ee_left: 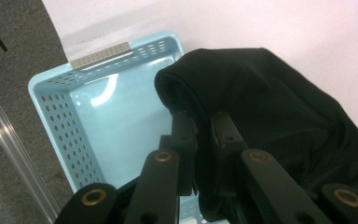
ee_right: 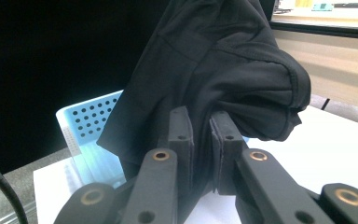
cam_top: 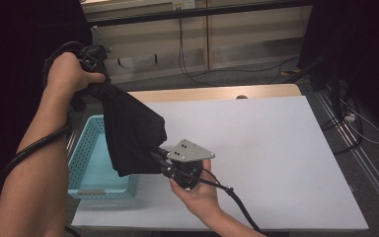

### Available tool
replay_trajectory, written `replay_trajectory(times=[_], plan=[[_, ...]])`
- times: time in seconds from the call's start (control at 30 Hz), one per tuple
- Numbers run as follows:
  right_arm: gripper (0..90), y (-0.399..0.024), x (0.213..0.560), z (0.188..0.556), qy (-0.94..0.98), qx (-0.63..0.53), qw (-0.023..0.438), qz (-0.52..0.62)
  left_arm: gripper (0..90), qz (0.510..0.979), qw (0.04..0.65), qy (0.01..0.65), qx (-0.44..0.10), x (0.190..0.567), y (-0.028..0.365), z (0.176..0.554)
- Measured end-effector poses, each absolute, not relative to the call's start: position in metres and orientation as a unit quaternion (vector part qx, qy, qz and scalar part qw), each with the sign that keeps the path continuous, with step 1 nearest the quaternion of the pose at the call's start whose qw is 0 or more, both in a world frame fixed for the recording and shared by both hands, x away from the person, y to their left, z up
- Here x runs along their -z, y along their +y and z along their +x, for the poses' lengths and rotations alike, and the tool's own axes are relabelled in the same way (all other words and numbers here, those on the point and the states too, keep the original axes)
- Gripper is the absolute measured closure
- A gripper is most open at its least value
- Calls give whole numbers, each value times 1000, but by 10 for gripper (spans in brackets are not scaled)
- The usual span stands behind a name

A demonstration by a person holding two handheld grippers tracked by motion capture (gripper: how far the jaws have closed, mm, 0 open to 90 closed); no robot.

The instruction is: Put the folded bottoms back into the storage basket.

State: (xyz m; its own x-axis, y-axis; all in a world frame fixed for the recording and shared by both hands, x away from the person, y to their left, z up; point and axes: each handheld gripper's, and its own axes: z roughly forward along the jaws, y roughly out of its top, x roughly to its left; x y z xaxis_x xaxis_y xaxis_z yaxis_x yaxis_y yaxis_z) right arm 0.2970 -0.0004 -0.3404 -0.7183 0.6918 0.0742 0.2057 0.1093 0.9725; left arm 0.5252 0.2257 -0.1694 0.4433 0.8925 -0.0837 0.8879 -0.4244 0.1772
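Note:
A black garment hangs stretched between both grippers above the left part of the table. My left gripper, held high at the left, is shut on the garment's upper end; its jaws pinch the black cloth in the left gripper view. Lower down and to the right, my right gripper is shut on the garment's bottom edge, the cloth pressed between its jaws. A light blue perforated basket stands under the garment; its inside holds nothing.
The white table top stretches to the right of the basket. Behind it runs a wooden edge, then floor with cables. A metal rail lies beside the basket's left side. The basket's corner sits near the table's edge.

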Motion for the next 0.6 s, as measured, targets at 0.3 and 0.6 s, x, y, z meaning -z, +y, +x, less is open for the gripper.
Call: replay_trajectory(times=[0.3, 0.6], plan=[[813, 9, 339, 300, 718, -590, 203, 307, 821, 839, 93, 536, -17, 171, 237, 526], [814, 23, 341, 301, 721, -594, 194, 300, 822, 834, 84, 546, -18, 177, 249, 527]])
